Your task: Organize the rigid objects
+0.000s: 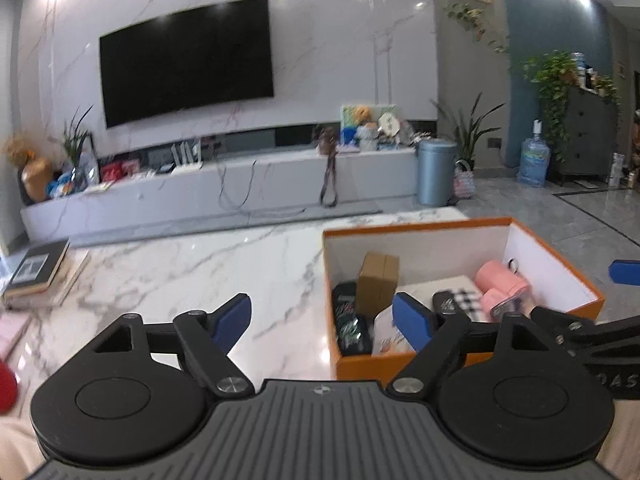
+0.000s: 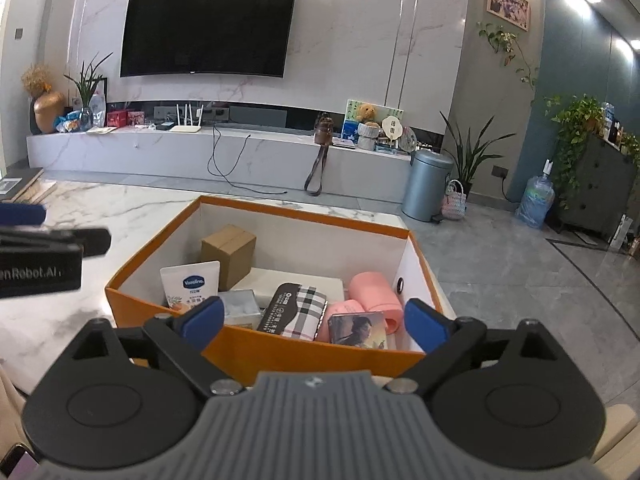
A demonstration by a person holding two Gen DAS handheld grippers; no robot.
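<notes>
Both sets of jaws stand spread wide with nothing between the pads: the left gripper (image 1: pixel 322 322) hangs over bare marble just left of the box (image 1: pixel 556 236), and the right gripper (image 2: pixel 316 318) sits at the box's near wall, its pads framing the contents from just outside the rim. Closest ahead of the right gripper lie a plaid case (image 2: pixel 294 310) and a small picture card (image 2: pixel 358 330), propped against a pink bottle (image 2: pixel 376 294) that lies on its side at the right end. Further back a Vaseline pouch (image 2: pixel 191 282) leans upright, with a brown carton (image 2: pixel 229 254) behind it near the far left corner. The things look light and stiff; the bottle is likely smooth and may roll or slip, so I would take it across its body, not at its ends. The carton offers flat, parallel faces for a sure pinch. The card is thin and would be best caught by its upper edge. The pouch may give a little under pressure. On the table (image 1: pixel 168 268), well apart to the left, lie books (image 1: pixel 38 270).
</notes>
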